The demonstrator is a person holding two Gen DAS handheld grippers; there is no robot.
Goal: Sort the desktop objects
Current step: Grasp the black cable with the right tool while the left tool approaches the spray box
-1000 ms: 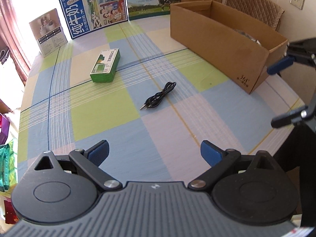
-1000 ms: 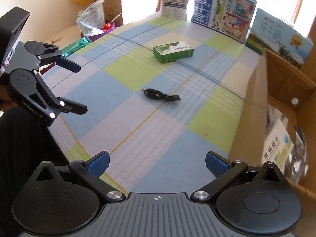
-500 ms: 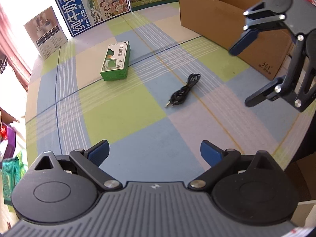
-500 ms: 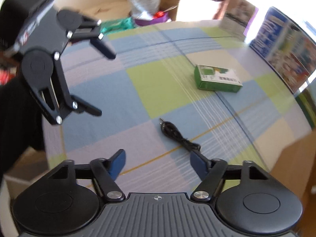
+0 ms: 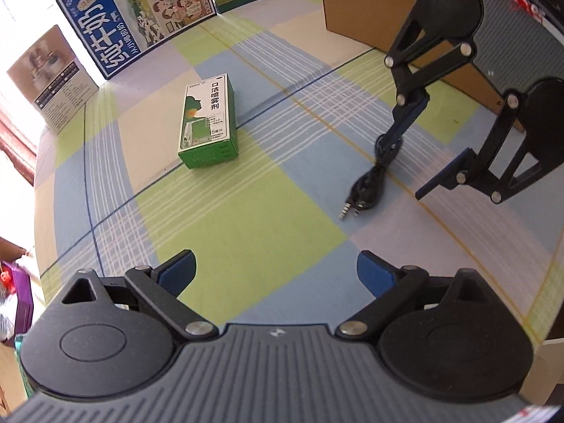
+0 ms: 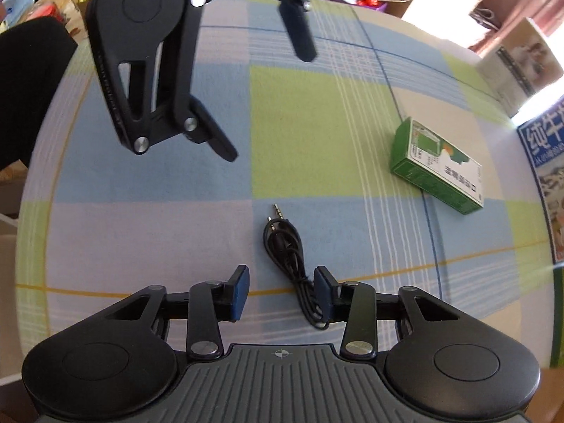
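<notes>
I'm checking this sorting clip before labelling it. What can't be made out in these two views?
- Cardboard box: left wrist view; its inside is cut off by the top edge and hidden behind the right hand-held gripper.
- Cable: right wrist view; its near end runs behind the right gripper's pad, so contact is unclear.
- Green carton: the small print is too tiny to read in either view.
- The person: only a dark sleeve shows at the right wrist view's edge.

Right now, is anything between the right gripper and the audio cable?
Nothing visible. The right gripper straddles the coiled black audio cable on the checked tablecloth; its jaws have just been closing, the pads not yet pressing. The left gripper hangs beyond, off to one side.
</notes>
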